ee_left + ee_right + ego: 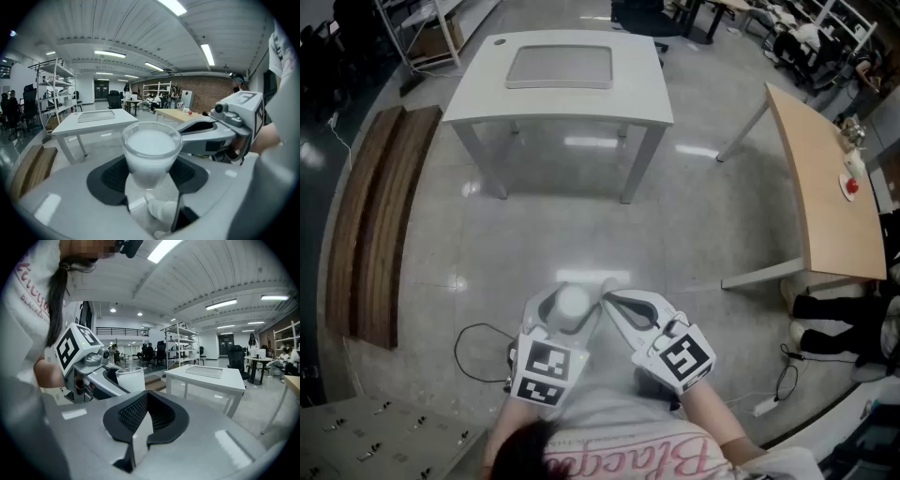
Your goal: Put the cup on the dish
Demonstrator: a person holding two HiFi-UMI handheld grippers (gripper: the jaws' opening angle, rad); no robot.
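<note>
Frosted, translucent white cup (151,149), round-rimmed and tapering toward its base, stands upright between the black, mesh-textured pads (111,176) of the left hand-held gripper (566,313). I read the jaws as closed on its lower wall at a middling width. The smooth grey shell of the right hand-held gripper (146,417) lies just beside the left one. Its ribbed black pads meet with nothing between them. Both tools are held low and close to the person's chest, over the glossy grey floor (581,234), with their marker cubes turned upward and their tips angled toward each other. The flat, grey rectangular dish (560,67) rests on the matte white desk (649,98), well apart from the cup, which hangs in the air ahead of the person.
</note>
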